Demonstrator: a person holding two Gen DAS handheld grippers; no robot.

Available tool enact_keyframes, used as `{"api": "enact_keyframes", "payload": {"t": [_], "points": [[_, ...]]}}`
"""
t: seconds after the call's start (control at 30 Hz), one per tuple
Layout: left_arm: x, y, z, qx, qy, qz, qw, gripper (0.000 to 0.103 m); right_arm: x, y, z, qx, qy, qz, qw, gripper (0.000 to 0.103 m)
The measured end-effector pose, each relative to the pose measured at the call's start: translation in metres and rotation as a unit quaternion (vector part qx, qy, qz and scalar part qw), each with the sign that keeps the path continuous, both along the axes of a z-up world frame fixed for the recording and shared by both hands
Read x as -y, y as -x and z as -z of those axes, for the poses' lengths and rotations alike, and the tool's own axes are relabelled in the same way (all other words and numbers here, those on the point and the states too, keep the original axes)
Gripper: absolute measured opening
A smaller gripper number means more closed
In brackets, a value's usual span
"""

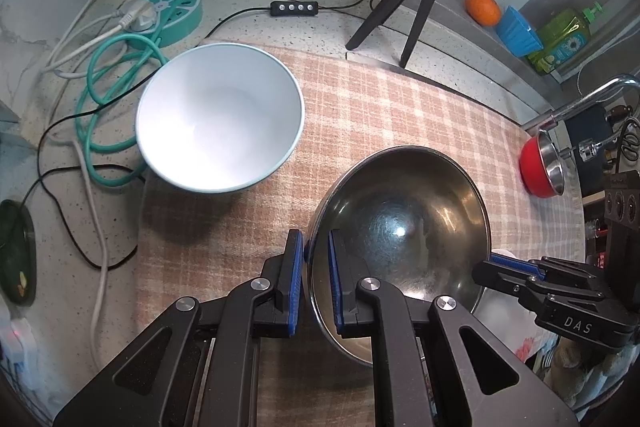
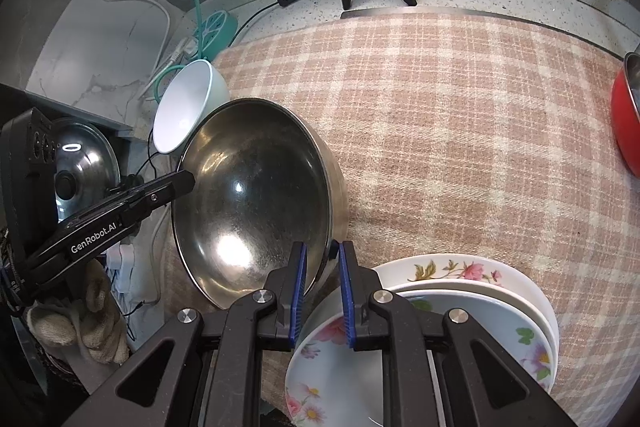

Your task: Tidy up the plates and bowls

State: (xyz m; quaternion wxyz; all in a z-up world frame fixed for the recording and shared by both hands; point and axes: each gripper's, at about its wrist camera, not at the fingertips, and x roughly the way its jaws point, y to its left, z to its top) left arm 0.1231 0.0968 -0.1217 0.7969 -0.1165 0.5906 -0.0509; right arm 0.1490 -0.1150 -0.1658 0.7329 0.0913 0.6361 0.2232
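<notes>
Both grippers, left gripper (image 1: 314,279) and right gripper (image 2: 322,291), have fingers clamped on opposite rims of the steel bowl (image 1: 404,223) at lower centre (thin, slick edges); uneven lifting could tip it onto the floral plates (image 2: 460,291).

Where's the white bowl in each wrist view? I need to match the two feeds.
Left wrist: white bowl sits left of centre, beyond and left of the steel bowl.
Right wrist: white bowl appears upper left, behind the steel bowl.
Shared landmark: teal power strip.
</notes>
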Motion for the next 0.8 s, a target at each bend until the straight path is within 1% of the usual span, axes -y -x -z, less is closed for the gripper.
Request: {"api": "enact_keyframes", "payload": {"t": [0.17,0.33,0.47,0.67,0.73,0.8], "points": [[-0.005,0.006,-0.011,0.016,0.000,-0.006,0.9999,0.012,0.006,0.002,-0.013,0.017,-0.003,0.005,1.000,0.016],[-0.012,0.017,-0.037,0.045,0.016,-0.021,0.9987,0.012,0.023,0.009,-0.036,0.046,-0.016,0.017,0.999,0.023],[-0.006,0.025,-0.060,0.070,0.022,-0.020,0.9971,0.012,0.047,0.018,-0.055,0.078,-0.013,0.036,0.996,0.025],[0.027,0.030,-0.080,0.097,0.030,-0.007,0.9949,0.012,0.097,0.036,-0.076,0.128,0.016,0.059,0.990,0.029],[0.044,0.029,-0.082,0.101,0.032,0.000,0.9944,0.012,0.118,0.041,-0.080,0.141,0.024,0.073,0.987,0.035],[0.060,0.031,-0.083,0.107,0.026,0.007,0.9939,0.012,0.140,0.042,-0.081,0.147,0.029,0.089,0.985,0.036]]}}
